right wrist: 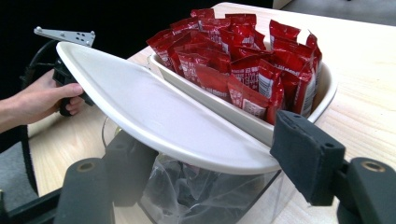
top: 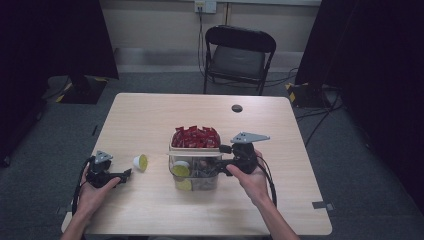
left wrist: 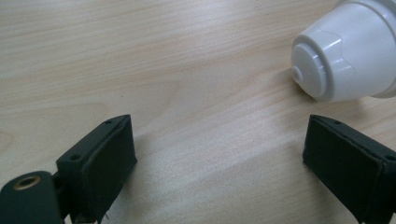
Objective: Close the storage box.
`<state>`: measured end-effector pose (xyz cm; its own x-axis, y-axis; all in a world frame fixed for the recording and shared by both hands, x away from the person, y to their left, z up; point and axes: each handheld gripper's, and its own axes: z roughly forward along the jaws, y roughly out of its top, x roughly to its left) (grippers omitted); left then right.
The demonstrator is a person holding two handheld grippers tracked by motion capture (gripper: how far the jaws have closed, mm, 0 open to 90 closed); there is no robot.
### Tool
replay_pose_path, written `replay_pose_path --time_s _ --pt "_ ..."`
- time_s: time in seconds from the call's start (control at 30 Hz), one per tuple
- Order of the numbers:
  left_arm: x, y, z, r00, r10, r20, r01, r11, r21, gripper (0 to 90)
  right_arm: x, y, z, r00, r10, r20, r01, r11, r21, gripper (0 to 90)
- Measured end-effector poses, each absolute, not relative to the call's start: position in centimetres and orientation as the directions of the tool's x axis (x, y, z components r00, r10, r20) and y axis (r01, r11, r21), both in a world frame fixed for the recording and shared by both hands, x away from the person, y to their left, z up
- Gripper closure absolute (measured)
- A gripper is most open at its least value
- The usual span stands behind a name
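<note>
A clear box (top: 200, 179) stands mid-table with yellow-lidded capsules (top: 181, 170) inside. On top of it rest a flat white lid (right wrist: 140, 102) and a white dish (right wrist: 322, 88) packed with red packets (right wrist: 233, 51). My right gripper (top: 223, 160) reaches in from the box's right side. Its jaws stand apart astride the lid's near edge, one below it and one beside the rim (right wrist: 215, 163). At the left, one white capsule (top: 141, 162) with a yellow lid lies on its side. My left gripper (top: 127, 174) points at it, open and empty (left wrist: 219, 149), the capsule (left wrist: 348, 56) just beyond its right jaw.
The wooden table (top: 150, 115) has a small dark round spot (top: 237, 108) at its far side. A black folding chair (top: 239, 55) stands beyond the table. Cables lie on the grey floor at the right.
</note>
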<state>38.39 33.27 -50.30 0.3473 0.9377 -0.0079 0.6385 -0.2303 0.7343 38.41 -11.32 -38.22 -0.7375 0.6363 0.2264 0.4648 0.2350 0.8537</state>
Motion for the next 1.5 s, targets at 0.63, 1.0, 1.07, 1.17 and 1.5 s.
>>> replay_pose_path --time_s 0.63,1.0,1.07,1.17,1.5 --pt "38.4 33.3 -50.3 0.348 0.937 -0.008 0.639 -0.231 0.734 8.5 37.2 -12.7 -39.4 -0.695 0.693 0.194 0.479 0.245 0.843 14.5" --pt "38.5 33.3 -50.3 0.347 0.938 -0.004 0.639 -0.234 0.732 7.7 36.6 -12.7 -40.4 -0.697 0.691 0.19 0.494 0.272 0.826 14.7" --pt "38.5 33.3 -50.3 0.347 0.938 -0.004 0.639 -0.233 0.733 7.7 36.5 -13.0 -40.7 -0.69 0.698 0.192 0.502 0.27 0.821 15.0" --pt "38.5 33.3 -50.3 0.347 0.938 -0.004 0.639 -0.233 0.733 7.7 36.4 -13.7 -40.9 -0.675 0.712 0.195 0.511 0.259 0.82 15.2" --pt "38.5 33.3 -50.3 0.347 0.938 -0.004 0.64 -0.233 0.733 7.7 36.0 -15.8 -41.8 -0.639 0.742 0.204 0.533 0.235 0.813 15.3"
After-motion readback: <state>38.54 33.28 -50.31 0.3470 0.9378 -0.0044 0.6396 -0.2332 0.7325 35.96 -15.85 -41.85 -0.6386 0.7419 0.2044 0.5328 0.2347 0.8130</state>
